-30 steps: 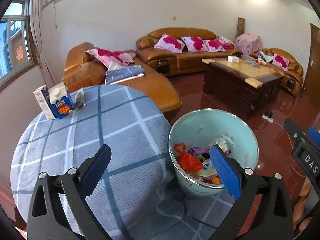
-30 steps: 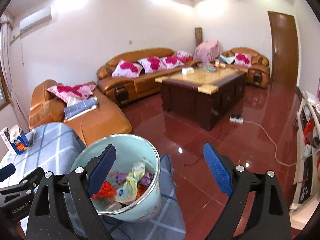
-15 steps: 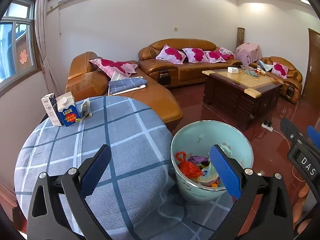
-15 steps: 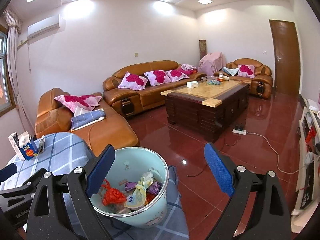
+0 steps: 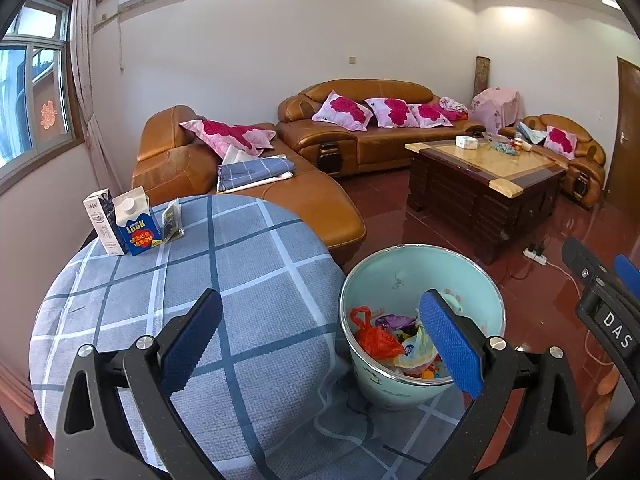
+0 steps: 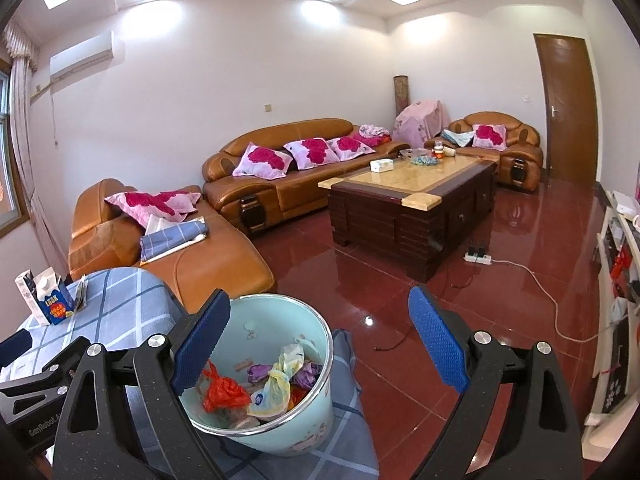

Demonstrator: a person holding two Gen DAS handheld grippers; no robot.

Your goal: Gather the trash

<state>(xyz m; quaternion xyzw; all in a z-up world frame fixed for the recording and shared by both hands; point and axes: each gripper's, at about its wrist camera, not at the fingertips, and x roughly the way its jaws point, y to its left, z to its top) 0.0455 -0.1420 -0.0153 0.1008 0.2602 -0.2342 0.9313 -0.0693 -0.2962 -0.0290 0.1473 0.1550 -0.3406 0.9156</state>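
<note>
Both tools, left tool and right tool, gape empty over a bin of soft, light bags at the worktop's 4 o'clock edge (two cartons at 11 o'clock, probably light, best pinched across their flat sides).

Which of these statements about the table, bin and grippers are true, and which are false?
1. The bin holds trash, including a red bag. True.
2. The left gripper is shut on a carton. False: it is open and holds nothing.
3. Two cartons stand upright at the far edge of the table. True.
4. The right gripper grips the bin rim. False: it is open and empty.
5. The bin lies tipped over. False: it stands upright.
</note>
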